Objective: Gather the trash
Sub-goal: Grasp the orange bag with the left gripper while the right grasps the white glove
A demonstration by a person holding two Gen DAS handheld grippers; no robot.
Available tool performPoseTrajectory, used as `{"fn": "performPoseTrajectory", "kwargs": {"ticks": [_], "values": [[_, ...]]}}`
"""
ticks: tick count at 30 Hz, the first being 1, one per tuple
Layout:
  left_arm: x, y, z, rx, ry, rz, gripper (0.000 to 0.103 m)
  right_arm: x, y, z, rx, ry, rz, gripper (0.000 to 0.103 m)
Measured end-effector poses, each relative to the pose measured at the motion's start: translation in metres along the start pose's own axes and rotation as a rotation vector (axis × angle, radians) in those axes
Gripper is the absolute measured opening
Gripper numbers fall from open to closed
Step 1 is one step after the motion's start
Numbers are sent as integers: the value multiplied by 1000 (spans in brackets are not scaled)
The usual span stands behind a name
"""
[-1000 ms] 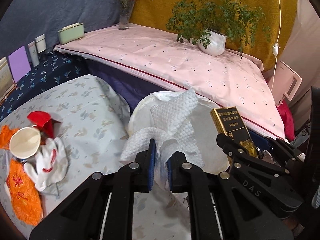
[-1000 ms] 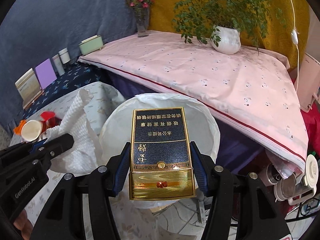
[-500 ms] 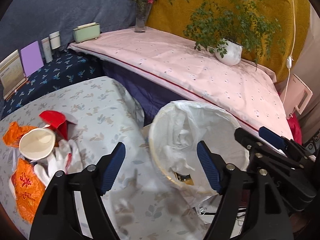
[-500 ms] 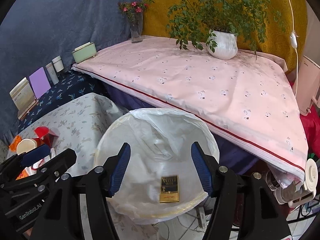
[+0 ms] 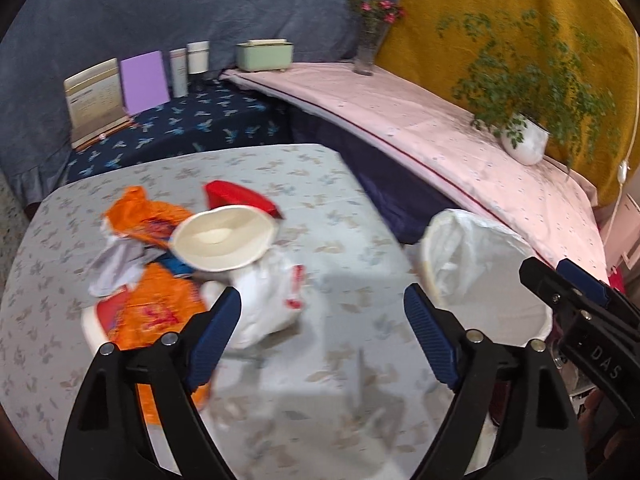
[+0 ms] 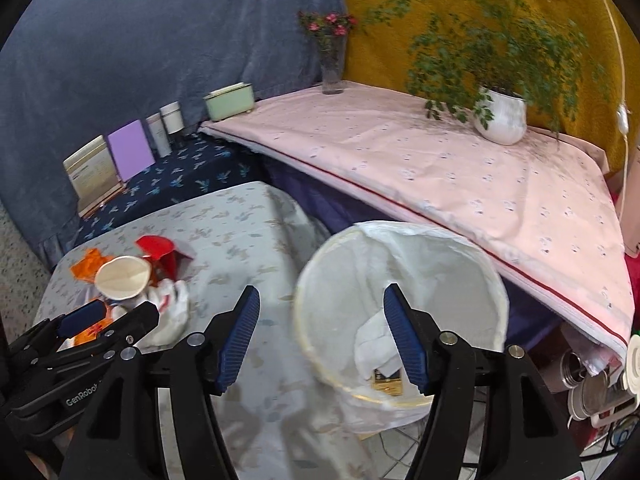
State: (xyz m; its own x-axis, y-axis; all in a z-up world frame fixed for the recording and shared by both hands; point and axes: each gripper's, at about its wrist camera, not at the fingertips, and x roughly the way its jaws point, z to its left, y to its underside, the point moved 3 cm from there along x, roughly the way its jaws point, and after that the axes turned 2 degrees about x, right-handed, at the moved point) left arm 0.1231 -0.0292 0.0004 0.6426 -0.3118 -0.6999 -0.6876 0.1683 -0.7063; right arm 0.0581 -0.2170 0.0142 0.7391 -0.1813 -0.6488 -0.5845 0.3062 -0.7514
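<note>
Left wrist view: the left gripper (image 5: 322,332) pointed at the table (image 5: 320,184), its jaws opening with nothing between them. The trash pile (image 5: 188,264), with its paper cup (image 5: 222,238) on its side and mouth toward the camera, lay just ahead and left of the jaws.

Right wrist view: the right gripper (image 6: 320,340) hung spread and empty over the bin (image 6: 400,308), which held a tissue (image 6: 374,344) and a gold box (image 6: 386,380). The pile lay far left, so the left gripper looked nearer.

Two downward-tilted wrist views, close over the table (image 5: 328,248), both sharing the lined bin (image 6: 400,240).
</note>
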Motion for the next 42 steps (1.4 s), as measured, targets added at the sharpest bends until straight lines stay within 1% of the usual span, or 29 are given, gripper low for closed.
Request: {"fn": "performPoseTrajectory", "kwargs": {"ticks": [3,8,14,22,26,27,28,30,31,32,33,34,35,36,37,38,39,42], "values": [[-3,6,26,-22,-24,18,87,5,6,27,-27,-37,16,62],[-5,19,73,-70,-88,39,87,17,17,70,-79,-87,52,62],[0,34,108,-95,-143,75,87,32,29,112,-121,-127,88,62],[13,46,131,-101,-137,113,86,60,41,144,-134,-158,154,62],[22,48,134,-106,-108,137,75,74,47,154,-126,-163,188,62],[24,49,134,-106,-101,141,70,78,49,157,-127,-164,195,62],[25,49,133,-105,-94,144,68,80,50,158,-128,-163,201,62],[28,49,129,-93,-76,151,57,85,52,161,-132,-160,210,60],[28,48,127,-86,-69,152,54,87,53,162,-133,-159,214,59],[29,48,125,-79,-65,153,49,89,54,163,-135,-158,219,55],[29,47,122,-71,-57,153,41,91,55,163,-137,-158,223,51],[29,47,120,-65,-51,154,36,93,56,164,-139,-157,228,48],[30,47,118,-61,-46,156,28,94,56,164,-139,-158,233,42],[29,46,117,-58,-40,155,25,95,57,163,-137,-160,238,34],[28,45,114,-56,-37,150,21,95,58,163,-135,-162,242,30],[26,45,113,-54,-33,145,14,95,58,162,-135,-165,245,20],[23,43,110,-51,-27,139,14,95,59,161,-134,-165,246,13],[14,38,103,-46,-9,115,11,90,55,155,-119,-171,236,6]]}}
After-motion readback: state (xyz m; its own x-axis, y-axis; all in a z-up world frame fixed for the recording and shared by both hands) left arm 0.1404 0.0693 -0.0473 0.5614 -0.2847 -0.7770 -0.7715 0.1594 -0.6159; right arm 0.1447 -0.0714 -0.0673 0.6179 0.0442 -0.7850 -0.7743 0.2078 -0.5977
